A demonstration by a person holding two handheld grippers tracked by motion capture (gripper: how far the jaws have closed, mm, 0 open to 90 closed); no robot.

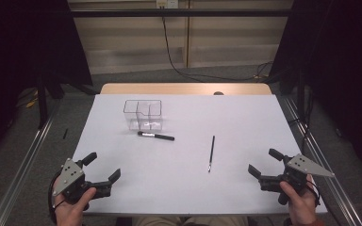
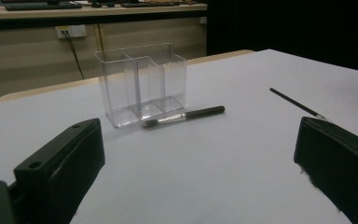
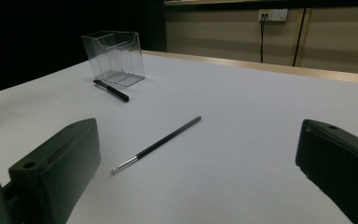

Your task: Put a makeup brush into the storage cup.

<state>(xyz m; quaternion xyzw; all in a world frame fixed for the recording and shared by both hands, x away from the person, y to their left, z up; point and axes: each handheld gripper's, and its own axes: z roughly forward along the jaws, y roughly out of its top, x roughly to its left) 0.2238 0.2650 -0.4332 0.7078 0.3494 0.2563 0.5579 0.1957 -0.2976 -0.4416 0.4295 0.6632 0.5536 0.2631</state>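
A clear plastic holder [image 1: 143,114] with several compartments stands on the white table [image 1: 245,117], toward the back left. Just in front of it lies a black pen-like brush with a silver end [image 1: 156,136]. A thin black paintbrush [image 1: 211,153] lies right of centre, bristles toward me. My left gripper [image 1: 102,166] rests open at the front left, empty, facing the holder [image 2: 141,84] and the pen-like brush [image 2: 184,115]. Open and empty too, my right gripper [image 1: 265,162] sits at the front right, and the thin paintbrush [image 3: 157,144] lies between its jaws' line of sight.
A wooden strip [image 1: 184,89] runs along the table's far edge. Metal rails [image 1: 23,165] flank the table on both sides. Black curtains hang at the left and right, and a cable [image 1: 169,52] drops from a wall socket behind the table.
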